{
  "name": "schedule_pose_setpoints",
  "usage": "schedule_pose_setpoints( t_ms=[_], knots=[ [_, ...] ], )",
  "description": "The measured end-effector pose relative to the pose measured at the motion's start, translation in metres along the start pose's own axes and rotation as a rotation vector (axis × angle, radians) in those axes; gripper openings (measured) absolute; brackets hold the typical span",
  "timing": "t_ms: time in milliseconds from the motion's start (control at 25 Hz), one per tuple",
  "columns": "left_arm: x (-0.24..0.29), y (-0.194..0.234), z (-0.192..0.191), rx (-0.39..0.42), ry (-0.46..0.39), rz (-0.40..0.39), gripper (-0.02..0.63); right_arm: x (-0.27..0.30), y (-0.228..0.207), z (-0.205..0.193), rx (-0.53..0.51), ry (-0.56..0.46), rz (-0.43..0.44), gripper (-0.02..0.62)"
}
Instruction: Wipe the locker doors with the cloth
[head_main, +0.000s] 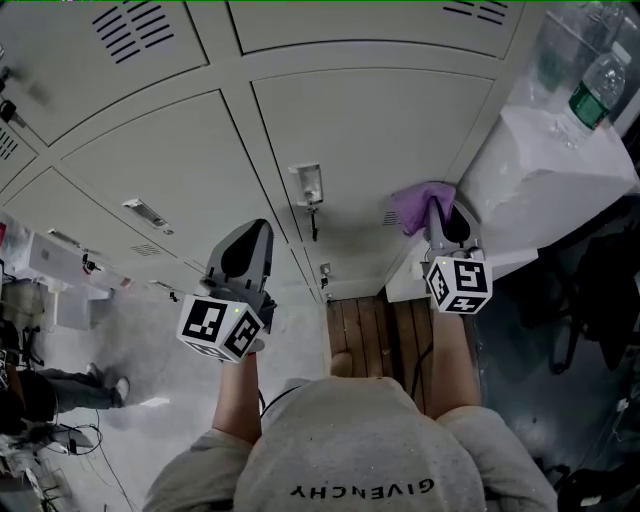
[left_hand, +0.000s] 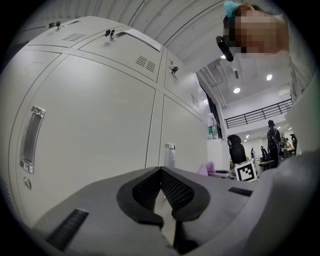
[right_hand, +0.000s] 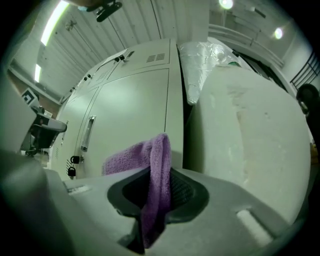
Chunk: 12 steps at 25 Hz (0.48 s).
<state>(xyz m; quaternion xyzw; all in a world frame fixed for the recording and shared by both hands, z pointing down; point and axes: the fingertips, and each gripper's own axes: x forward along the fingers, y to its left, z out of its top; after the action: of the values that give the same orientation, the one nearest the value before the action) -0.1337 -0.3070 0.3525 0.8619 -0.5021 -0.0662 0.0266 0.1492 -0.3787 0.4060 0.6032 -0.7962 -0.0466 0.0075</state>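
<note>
1. The right claw (right_hand: 161, 175) is clamped on the purple cloth (right_hand: 134, 156). The fabric runs up between the jaws and flops over towards nine o'clock.
2. Seen from above, the cloth is at the right edge of the locker doors (head_main: 370, 140), tucked into the corner where they meet a white block (head_main: 545, 190). I cannot tell whether it actually touches the metal.
3. The left claw (left_hand: 161, 171) has its jaws together at the tips with nothing between them. It points at a plain pale door, at about eight o'clock from the right claw and well apart from the cloth.
4. A door handle (head_main: 308, 186) is mounted on the doors between the two claws, at roughly ten o'clock from the cloth.
5. A water bottle (head_main: 598, 90) with a green label stands on top of the white block, at about two o'clock from the cloth.
6. Two small padlocks (right_hand: 73, 166) hang on the lockers — at nine o'clock from the cloth in the right gripper view.
</note>
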Motion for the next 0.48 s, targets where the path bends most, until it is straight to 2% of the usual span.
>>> schedule_pose_setpoints(
  t_ms=[280,360,480],
  knots=[
    [-0.007,0.006,-0.005,-0.011,0.006,0.012,-0.002,-0.004,0.000,0.000,0.055,-0.040,-0.028,0.061],
    [-0.009,0.009,-0.006,-0.014,0.006,0.017,-0.002,-0.004,0.011,-0.001,0.056,-0.055,-0.004,0.060],
    [-0.011,0.013,-0.006,-0.020,0.007,0.026,-0.002,0.000,0.044,-0.007,0.022,-0.045,0.077,0.060]
  ],
)
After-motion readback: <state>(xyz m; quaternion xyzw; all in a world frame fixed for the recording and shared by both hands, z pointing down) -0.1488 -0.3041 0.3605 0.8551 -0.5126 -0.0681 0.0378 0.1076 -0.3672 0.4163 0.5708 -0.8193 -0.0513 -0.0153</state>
